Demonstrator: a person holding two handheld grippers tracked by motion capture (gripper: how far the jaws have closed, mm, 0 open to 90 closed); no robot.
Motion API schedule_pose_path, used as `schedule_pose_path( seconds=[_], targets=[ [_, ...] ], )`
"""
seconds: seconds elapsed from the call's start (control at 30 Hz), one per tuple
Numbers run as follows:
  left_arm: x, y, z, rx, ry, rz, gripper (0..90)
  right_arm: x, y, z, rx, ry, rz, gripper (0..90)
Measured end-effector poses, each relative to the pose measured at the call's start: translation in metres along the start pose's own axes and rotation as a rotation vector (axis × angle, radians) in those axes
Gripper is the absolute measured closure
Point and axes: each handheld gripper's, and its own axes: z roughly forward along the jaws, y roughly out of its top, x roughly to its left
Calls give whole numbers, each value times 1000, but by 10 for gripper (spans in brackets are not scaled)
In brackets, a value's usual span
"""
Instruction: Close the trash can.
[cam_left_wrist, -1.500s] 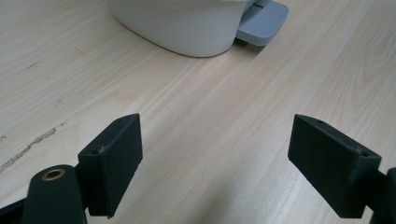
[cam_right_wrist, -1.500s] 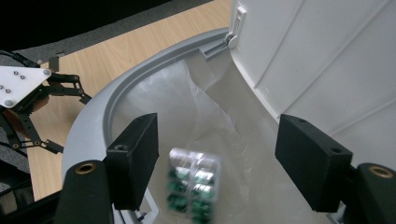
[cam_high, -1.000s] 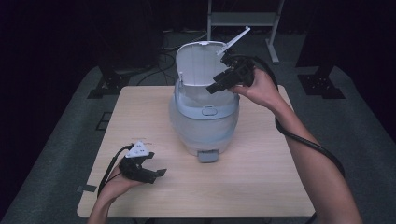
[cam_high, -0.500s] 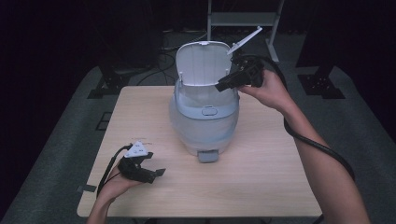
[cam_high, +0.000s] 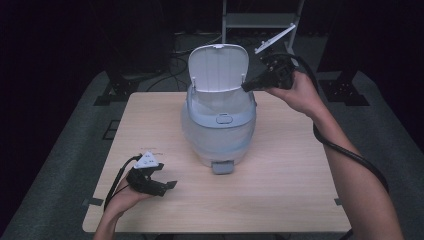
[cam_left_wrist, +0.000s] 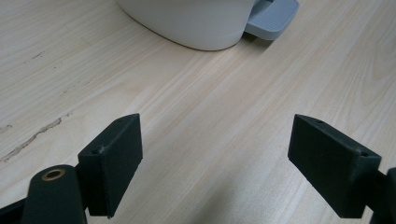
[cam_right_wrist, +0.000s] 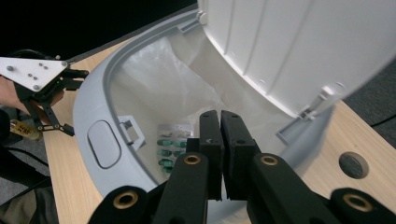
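Hovering empty with jaws together over the open bin (cam_high: 218, 125), the right gripper (cam_right_wrist: 219, 126) has dropped the blister pack (cam_right_wrist: 173, 147); closing the lid (cam_high: 218, 67) seems next, while the left gripper (cam_high: 167, 185) rests spread on the worktop (cam_high: 280, 185).

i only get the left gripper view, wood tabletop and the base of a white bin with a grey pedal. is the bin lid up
Observer: Yes, the white hinged lid of the pale grey pedal bin stands open, tilted back.
Operator: where's the other gripper
Observer: The right gripper is at the bin's upper right rim, beside the lid. Its jaws have just closed together, with nothing between them.
Operator: anything inside the bin
Observer: In the right gripper view a silver blister pack of green capsules lies at the bottom, on the white bin liner.
Operator: and my gripper
Observer: The left gripper sits open low over the light wooden table, near its front left corner, apart from the bin.
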Motion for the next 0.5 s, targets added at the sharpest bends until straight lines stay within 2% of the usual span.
schedule_pose_path(
  seconds=[0.5],
  targets=[
    [3, 2, 0, -6, -1, -3, 169, -27, -13, -16, -29, -16, 61, 895]
  ],
)
